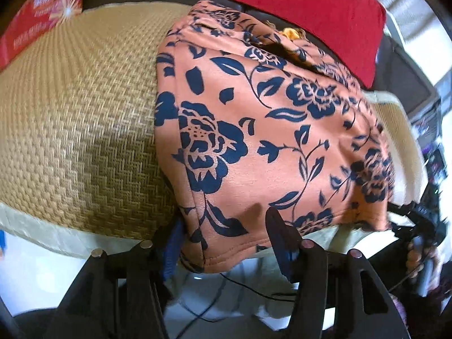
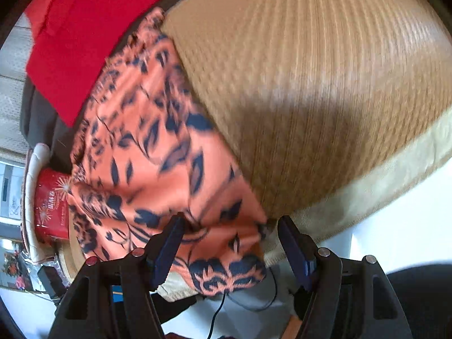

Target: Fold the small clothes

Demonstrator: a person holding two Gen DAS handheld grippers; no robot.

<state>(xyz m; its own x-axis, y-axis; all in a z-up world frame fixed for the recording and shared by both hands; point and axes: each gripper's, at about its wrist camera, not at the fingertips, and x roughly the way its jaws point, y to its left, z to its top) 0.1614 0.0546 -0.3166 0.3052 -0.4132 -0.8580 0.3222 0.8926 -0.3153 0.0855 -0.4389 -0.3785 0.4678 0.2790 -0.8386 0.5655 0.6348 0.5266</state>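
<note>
A: Largest first. Woven straw mat (image 1: 73, 118) covers the work surface, its pale cloth border (image 2: 367, 195) running along the near edge. Red cloth (image 1: 296, 11) lies at the far side.

B: And the task item?

A: Orange garment with dark blue floral print (image 1: 254, 130) lies on the mat, bunched and rumpled at its far end. Its near hem hangs over the mat's border. A red printed box (image 1: 42, 14) sits at the mat's far corner, well apart from the garment.

B: Tools?

A: Left gripper (image 1: 226, 234): jaws apart, straddling the garment's near corner. One finger lies on top of the fabric, the other sits beside the folded edge. Cannot tell whether the pads press on the cloth.

B: Right one?

A: Right gripper (image 2: 230, 240): jaws wide apart, the garment's other near corner between them. Left finger is at the fabric, right finger is clear of it, over the border. View is motion-blurred. A black cable (image 2: 220, 305) trails below the hem.
</note>
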